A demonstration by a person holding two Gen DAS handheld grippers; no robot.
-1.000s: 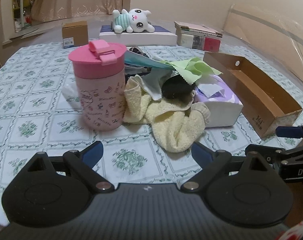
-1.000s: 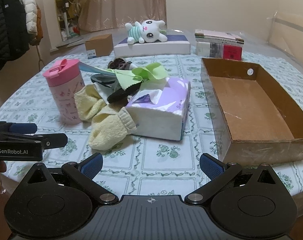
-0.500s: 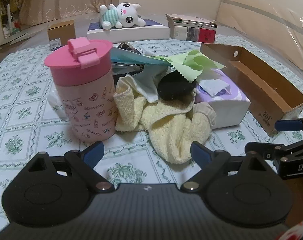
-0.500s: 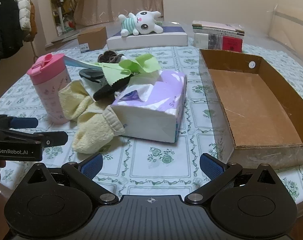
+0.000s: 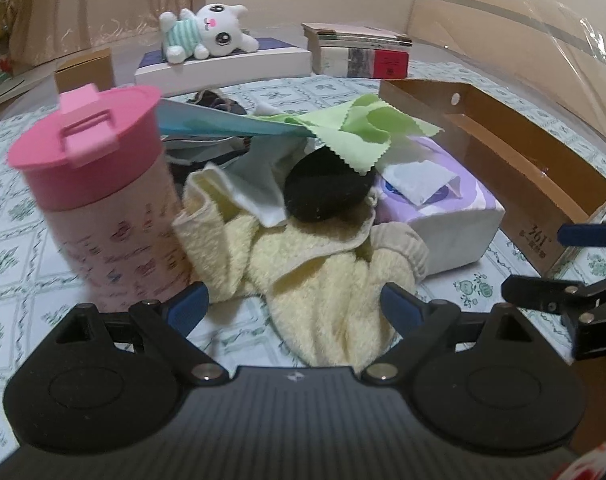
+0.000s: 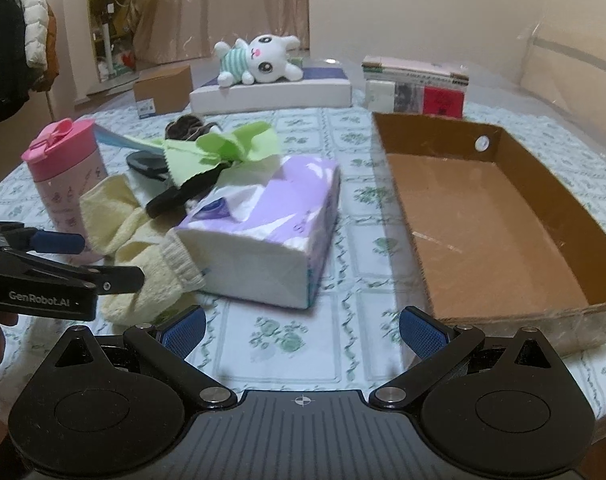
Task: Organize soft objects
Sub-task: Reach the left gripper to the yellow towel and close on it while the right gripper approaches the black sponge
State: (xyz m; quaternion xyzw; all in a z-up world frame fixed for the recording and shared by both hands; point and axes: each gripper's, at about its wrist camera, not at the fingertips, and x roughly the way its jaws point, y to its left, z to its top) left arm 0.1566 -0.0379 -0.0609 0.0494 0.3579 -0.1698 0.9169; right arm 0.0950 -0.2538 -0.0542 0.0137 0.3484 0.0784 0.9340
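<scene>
A pale yellow towel (image 5: 323, 280) lies in a heap on the table, with a black soft item (image 5: 327, 188), a green cloth (image 5: 367, 128) and other fabrics on it. A purple tissue pack (image 6: 271, 220) lies beside the heap. My left gripper (image 5: 295, 306) is open, its fingertips on either side of the towel's near end. My right gripper (image 6: 303, 326) is open and empty, just in front of the tissue pack. The towel also shows in the right wrist view (image 6: 143, 264). An empty cardboard tray (image 6: 483, 216) lies to the right.
A pink lidded cup (image 5: 99, 200) stands left of the heap, close to my left finger. A plush rabbit (image 6: 263, 58) lies on a white box (image 6: 271, 94) at the back. Stacked books (image 6: 415, 84) and a small carton (image 6: 163, 88) stand there too. The patterned tablecloth (image 6: 363, 248) covers the table.
Both grippers have moved forward toward the heap. The left gripper's fingers now flank the yellow towel. The right gripper has come closer to the tissue pack.
</scene>
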